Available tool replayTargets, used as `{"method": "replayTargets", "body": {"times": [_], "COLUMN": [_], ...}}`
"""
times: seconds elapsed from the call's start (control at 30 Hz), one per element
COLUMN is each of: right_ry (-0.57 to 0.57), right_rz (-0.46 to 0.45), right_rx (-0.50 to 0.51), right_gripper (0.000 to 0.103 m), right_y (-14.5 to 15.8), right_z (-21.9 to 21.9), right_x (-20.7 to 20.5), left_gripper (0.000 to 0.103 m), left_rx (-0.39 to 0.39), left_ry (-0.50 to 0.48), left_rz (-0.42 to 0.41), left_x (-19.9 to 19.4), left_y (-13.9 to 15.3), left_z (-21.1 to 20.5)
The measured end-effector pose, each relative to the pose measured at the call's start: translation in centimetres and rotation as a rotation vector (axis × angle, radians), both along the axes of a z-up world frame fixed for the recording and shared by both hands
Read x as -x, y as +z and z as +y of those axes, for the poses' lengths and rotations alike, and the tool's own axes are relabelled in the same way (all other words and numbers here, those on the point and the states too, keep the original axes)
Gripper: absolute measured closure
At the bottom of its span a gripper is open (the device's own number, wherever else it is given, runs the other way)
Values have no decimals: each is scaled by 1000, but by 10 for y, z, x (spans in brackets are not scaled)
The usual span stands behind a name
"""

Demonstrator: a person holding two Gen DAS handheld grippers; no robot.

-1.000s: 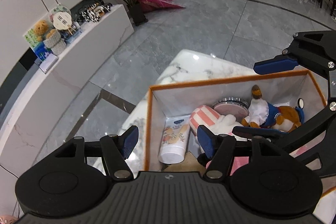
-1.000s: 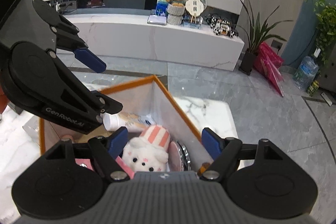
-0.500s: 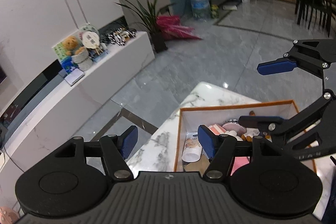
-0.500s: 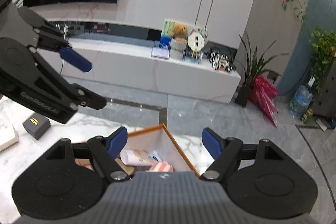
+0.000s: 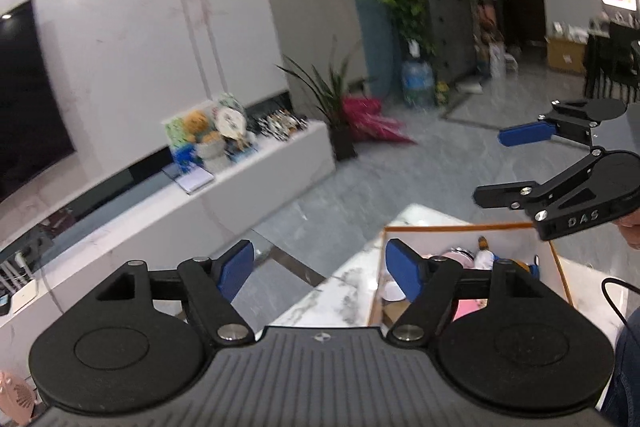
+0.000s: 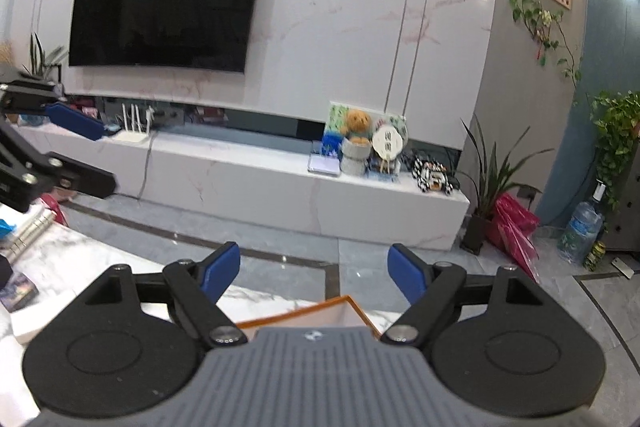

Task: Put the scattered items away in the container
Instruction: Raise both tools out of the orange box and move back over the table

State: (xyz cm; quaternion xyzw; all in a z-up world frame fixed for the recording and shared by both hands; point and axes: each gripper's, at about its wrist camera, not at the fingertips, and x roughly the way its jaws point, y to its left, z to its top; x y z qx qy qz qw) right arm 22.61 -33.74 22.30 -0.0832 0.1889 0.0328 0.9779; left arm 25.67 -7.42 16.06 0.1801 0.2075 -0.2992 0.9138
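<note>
Both grippers hang empty above a marble-topped counter (image 5: 344, 291) in a living room. The left gripper (image 5: 318, 269) has its blue-padded jaws spread and opening, nothing between them; the right gripper (image 6: 314, 273) likewise, its jaws opening on empty air.

The container (image 5: 460, 227), a white box with an orange rim, sits on the counter below and just ahead of the left gripper. Only its near corner shows in the right wrist view. Inside lie a plush toy in blue and white (image 5: 486, 257), a round pink tin with a metal rim (image 5: 460, 254), the white cap end of a tube (image 5: 390, 293) and something pink (image 5: 470, 307) largely hidden behind the gripper.

The plush looks light and soft, likely to yield under the pads, and is best taken across its body. The tin looks stiff and smooth, probably slippery at its rim, so a hold across its width would suit. The tube appears squeezable; its firmer cap end seems the safer grip.

At the left edge of the right wrist view, a ring binder (image 6: 28, 233), a small dark box (image 6: 18, 291) and a flat white item (image 6: 40, 317) remain on the counter, well apart from the container; judging by that, tidying may not be finished.
</note>
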Motion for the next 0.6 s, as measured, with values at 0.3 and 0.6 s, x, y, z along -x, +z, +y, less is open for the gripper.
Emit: {"method": "replayTargets", "body": {"times": [0.3,0.6], "right_ry": [33,51], "right_rz": [-86,-98], "right_rx": [-41,-106], "right_gripper": [17,14], "right_y": [0,-38], "right_z": [19,37], "right_x": [30,57], "left_gripper": [16,15], "left_rx": [58,37], "left_ry": [85,207], "left_rz": [-52,-34], "left_x": [41,68], "left_y": [-16,-83], "left_z": [63,106]}}
